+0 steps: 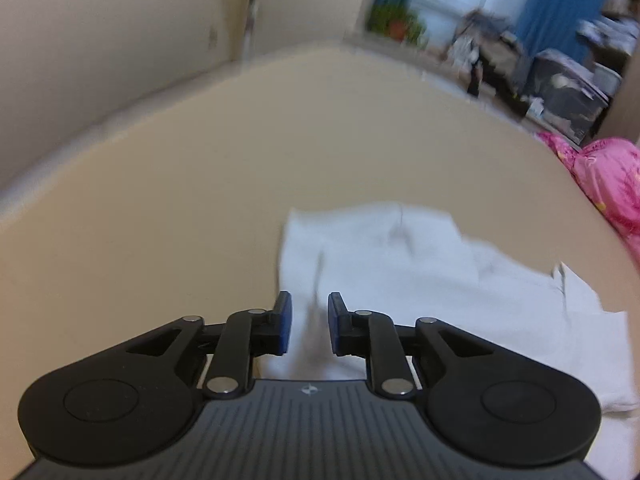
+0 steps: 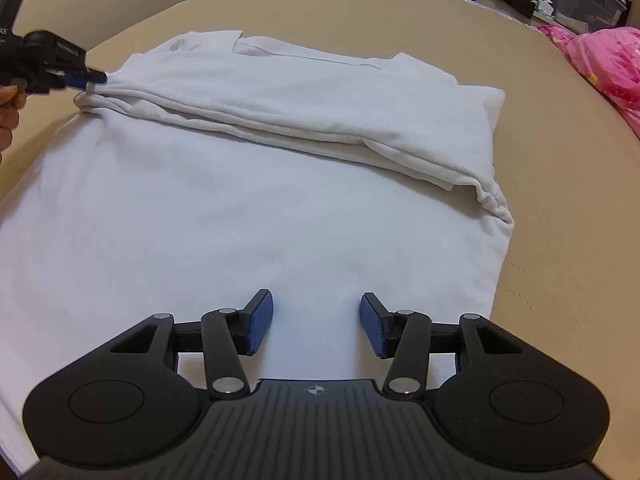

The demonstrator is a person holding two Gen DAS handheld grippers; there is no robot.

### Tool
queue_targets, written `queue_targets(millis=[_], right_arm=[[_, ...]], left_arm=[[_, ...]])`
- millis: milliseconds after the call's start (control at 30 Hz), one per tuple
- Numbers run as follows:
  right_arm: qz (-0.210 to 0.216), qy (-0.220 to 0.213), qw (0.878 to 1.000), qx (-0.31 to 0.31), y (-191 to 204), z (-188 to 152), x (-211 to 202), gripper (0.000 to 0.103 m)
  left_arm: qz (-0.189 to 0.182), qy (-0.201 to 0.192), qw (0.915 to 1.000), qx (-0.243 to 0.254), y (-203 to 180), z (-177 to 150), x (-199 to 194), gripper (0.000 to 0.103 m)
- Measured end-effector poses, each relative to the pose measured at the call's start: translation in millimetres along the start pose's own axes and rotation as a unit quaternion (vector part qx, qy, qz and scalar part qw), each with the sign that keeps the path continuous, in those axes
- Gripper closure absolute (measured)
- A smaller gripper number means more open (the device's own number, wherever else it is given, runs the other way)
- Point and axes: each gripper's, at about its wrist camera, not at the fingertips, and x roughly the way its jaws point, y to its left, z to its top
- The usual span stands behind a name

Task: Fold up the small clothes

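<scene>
white shirt [image 2: 248, 184] lying partly folded on a tan bed [image 2: 560, 240], left gripper [image 2: 94, 77] sitting at its bunched far-left corner, grip unclear, right gripper [image 2: 317, 322] hovering released over the near cloth, pink blanket [image 2: 608, 64] bunching well apart at right

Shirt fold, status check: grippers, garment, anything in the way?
Left gripper at shirt corner, grip unclear. Right gripper open over shirt, empty. Top edge folded over. Pink bedding off to side, not in the way.
</scene>
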Motion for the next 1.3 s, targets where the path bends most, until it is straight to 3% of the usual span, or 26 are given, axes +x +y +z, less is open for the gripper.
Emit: queue_targets(millis=[33, 100, 133, 200, 233, 300, 400, 500, 600, 667, 700, 933, 1067, 1300], right_arm=[[0.000, 0.000, 1.000, 0.000, 0, 0, 0, 0.052], [-0.001, 0.001, 1.000, -0.001, 0, 0, 0, 0.052], [-0.001, 0.001, 1.000, -0.001, 1, 1, 1, 0.052], [-0.002, 0.000, 1.000, 0.000, 1, 1, 1, 0.052], [-0.002, -0.001, 1.000, 0.001, 1, 0, 0, 0.052], [-0.004, -0.004, 1.000, 0.005, 1, 0, -1, 0.052], [-0.006, -0.019, 1.000, 0.008, 1, -1, -10, 0.052], [-0.018, -0.058, 0.998, 0.015, -1, 1, -28, 0.052], [-0.022, -0.091, 0.994, 0.062, -8, 2, -53, 0.052], [-0.009, -0.114, 0.988, 0.107, -14, -1, -75, 0.052], [-0.008, -0.127, 0.984, 0.126, -16, -3, -88, 0.052], [-0.005, -0.184, 0.963, 0.196, -19, -43, -151, 0.050], [-0.018, -0.160, 0.968, 0.192, -17, -77, -150, 0.049], [-0.021, -0.065, 0.977, 0.204, -18, -111, -123, 0.048]], left_arm=[[-0.006, -0.025, 0.9995, 0.020, -5, 2, -7, 0.083], [-0.021, -0.034, 0.9983, 0.042, -11, -1, -9, 0.083], [-0.025, -0.017, 0.9983, 0.050, -13, -5, -2, 0.081], [-0.020, 0.063, 0.9964, 0.053, -11, -18, 26, 0.079], [-0.019, 0.077, 0.9958, 0.046, -8, -23, 30, 0.079], [-0.015, 0.061, 0.9960, 0.064, -14, -20, 20, 0.076], [-0.033, 0.039, 0.9956, 0.078, -18, -9, -9, 0.064], [-0.048, 0.020, 0.9950, 0.085, -17, -3, -49, 0.063], [-0.063, 0.008, 0.9931, 0.099, -20, -2, -92, 0.060], [-0.067, 0.006, 0.9923, 0.105, -14, -11, -125, 0.046], [-0.068, 0.003, 0.9919, 0.107, -11, -17, -140, 0.044], [-0.090, -0.001, 0.9880, 0.125, 11, -72, -221, 0.043], [-0.088, 0.018, 0.9889, 0.118, 19, -110, -227, 0.043], [-0.056, 0.135, 0.9877, 0.054, 42, -144, -184, 0.043]])
